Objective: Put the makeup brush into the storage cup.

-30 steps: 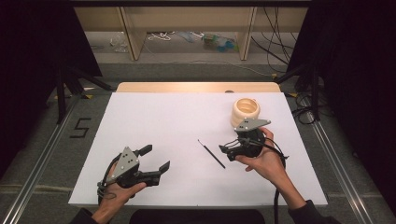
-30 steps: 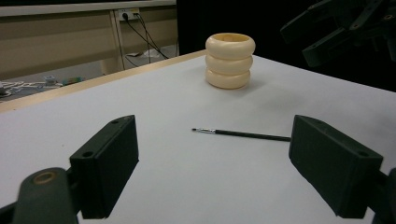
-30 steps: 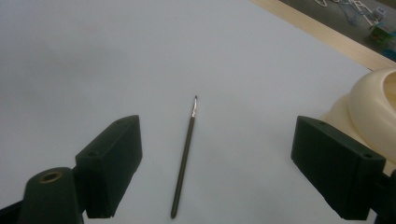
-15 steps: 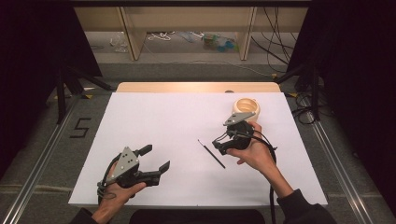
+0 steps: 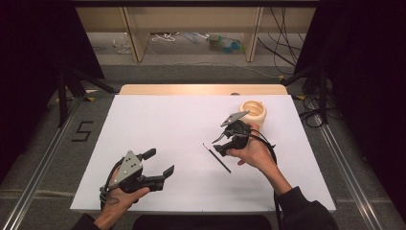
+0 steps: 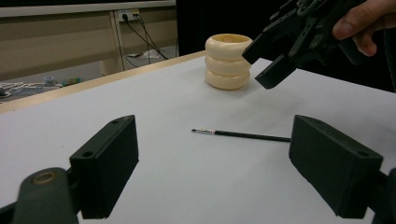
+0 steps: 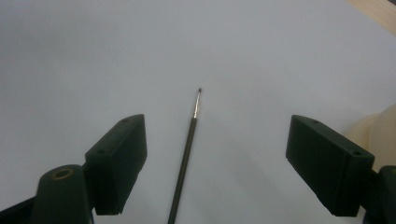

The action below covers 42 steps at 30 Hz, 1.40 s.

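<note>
— On the white table (image 5: 158,120), the right claw (image 5: 221,141) has slid away from the cream holder (image 5: 253,114) toward the brush (image 5: 216,157). A second ago it sat right by that holder.

— So it's going for the brush?

— I'd judge so. Its jaws have just been closing a little, yet they stand wide, and nothing is pinched between them. In the right gripper view the brush (image 7: 187,154) runs up the gap between the two jaws, tip pointing away, clear of both pads.

— Touching it?

— No. The claw hangs above the handle end, just beside it, tilted down. The brush lies flat on the table, near the middle, well apart from the holder.

— And the left claw (image 5: 160,167)?

— Same spot as before, near the front edge, jaws wide, empty. From its own camera you see the brush (image 6: 240,135) lying crosswise ahead, with the holder (image 6: 228,61) behind it and the right claw (image 6: 273,60) hovering over the handle end.

— What's left, then?

— My guess: lower, square up on the handle, then close. It's thin, so the pinch needs care.
</note>
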Each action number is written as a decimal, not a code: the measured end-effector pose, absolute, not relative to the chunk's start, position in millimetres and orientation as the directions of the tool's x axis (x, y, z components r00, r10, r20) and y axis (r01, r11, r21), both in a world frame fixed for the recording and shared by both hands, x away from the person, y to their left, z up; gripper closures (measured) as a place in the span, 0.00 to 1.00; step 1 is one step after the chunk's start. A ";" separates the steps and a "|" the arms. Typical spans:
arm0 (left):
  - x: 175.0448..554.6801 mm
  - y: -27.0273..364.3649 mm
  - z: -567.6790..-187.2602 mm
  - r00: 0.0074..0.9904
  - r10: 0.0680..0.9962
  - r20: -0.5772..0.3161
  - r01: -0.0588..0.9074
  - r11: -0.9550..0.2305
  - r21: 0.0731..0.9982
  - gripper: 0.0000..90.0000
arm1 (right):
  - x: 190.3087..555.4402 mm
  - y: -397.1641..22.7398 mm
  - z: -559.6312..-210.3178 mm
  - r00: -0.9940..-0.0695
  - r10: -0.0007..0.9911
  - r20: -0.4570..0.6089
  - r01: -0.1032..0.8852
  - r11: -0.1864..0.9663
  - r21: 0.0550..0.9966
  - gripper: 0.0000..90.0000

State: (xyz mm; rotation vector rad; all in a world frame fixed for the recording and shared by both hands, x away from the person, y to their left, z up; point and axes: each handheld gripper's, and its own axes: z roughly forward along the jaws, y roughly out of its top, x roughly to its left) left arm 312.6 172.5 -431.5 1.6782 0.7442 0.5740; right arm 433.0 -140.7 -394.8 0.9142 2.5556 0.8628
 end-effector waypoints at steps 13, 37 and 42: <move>312.7 172.8 -431.0 0.683 0.730 -0.001 0.164 -0.151 0.975 0.18 | 446.0 -124.5 -407.2 -0.772 0.631 -0.076 0.489 0.667 0.562 0.26; 313.4 172.7 -431.3 0.688 0.726 -0.005 0.157 -0.142 0.977 0.18 | 457.9 -107.6 -426.7 -0.785 0.615 -0.074 0.519 0.719 0.463 0.31; 313.0 172.7 -431.1 0.685 0.728 -0.007 0.161 -0.142 0.977 0.18 | 459.5 -105.0 -430.9 -0.785 0.615 -0.073 0.526 0.724 0.447 0.32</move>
